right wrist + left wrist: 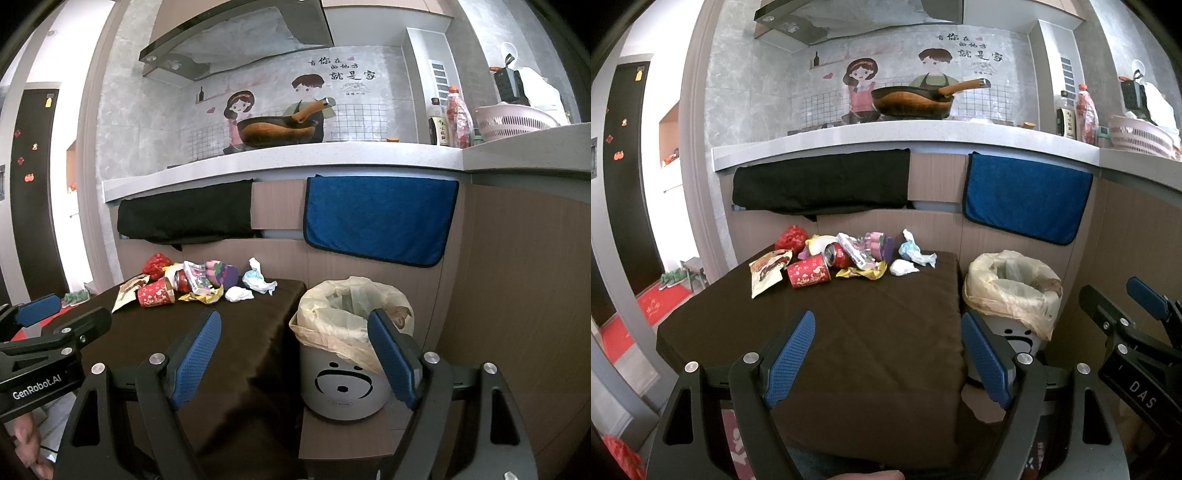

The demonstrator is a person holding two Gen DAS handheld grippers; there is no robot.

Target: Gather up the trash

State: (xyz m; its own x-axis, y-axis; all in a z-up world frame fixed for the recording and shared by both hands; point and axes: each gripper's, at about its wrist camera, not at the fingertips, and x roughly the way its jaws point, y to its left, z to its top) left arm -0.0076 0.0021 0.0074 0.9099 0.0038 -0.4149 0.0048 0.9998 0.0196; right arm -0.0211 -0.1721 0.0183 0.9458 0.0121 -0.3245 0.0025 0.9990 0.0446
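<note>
A pile of trash lies at the far edge of the brown-covered table (pixel 849 332): a red paper cup (pixel 808 271) on its side, a red can (pixel 837 255), a snack wrapper (pixel 767 271), a yellow wrapper (pixel 864 272) and crumpled white tissues (pixel 903 266). To the table's right stands a grey bin (pixel 341 384) lined with a yellowish bag (pixel 1012 284). My left gripper (pixel 886 354) is open over the near half of the table, nothing between its fingers. My right gripper (pixel 295 354) is open too, low, between the table edge and the bin.
Behind the table, a black cloth (pixel 820 182) and a blue towel (pixel 1027 195) hang from a pale counter (pixel 905 138). On the counter sit a wok (pixel 912 99), bottles (pixel 1086 114) and a pink basket (pixel 1137 134). A red mat (pixel 646 310) lies on the floor at left.
</note>
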